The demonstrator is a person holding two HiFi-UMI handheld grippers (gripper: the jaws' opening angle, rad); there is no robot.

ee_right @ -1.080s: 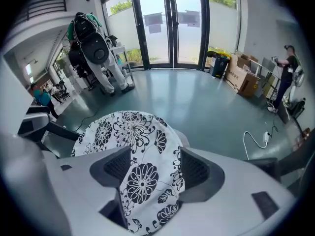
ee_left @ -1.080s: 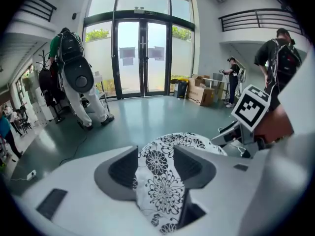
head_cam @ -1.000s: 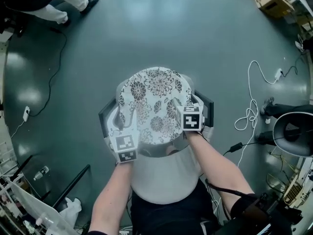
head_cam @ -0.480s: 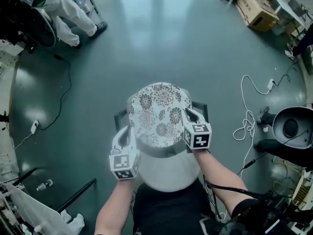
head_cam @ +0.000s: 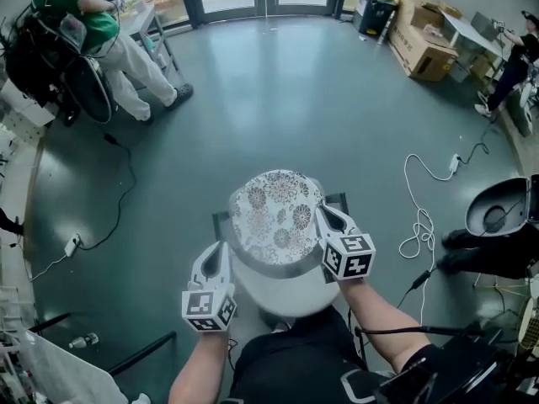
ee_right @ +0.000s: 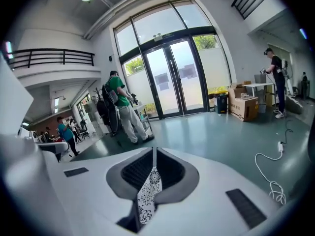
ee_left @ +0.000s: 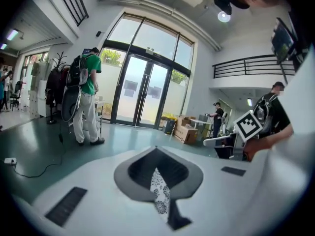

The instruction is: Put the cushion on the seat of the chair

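Note:
In the head view, the round floral cushion hangs between my two grippers above the chair. Only the chair's dark frame shows, at either side of the cushion. My left gripper is shut on the cushion's left edge, and a strip of floral fabric is pinched in the left gripper. My right gripper has the right edge. Its jaws are closing, and its pads press on the fabric in the right gripper. The chair seat is hidden under the cushion.
A person in a green shirt stands at the far left by a table. White cables lie on the floor to the right, next to a round grey fixture. Cardboard boxes sit at the back right. Glass doors are ahead.
Both grippers have closed on the cushion's edges and risen with it. The head view has tipped up and pulled back, showing more of the room.

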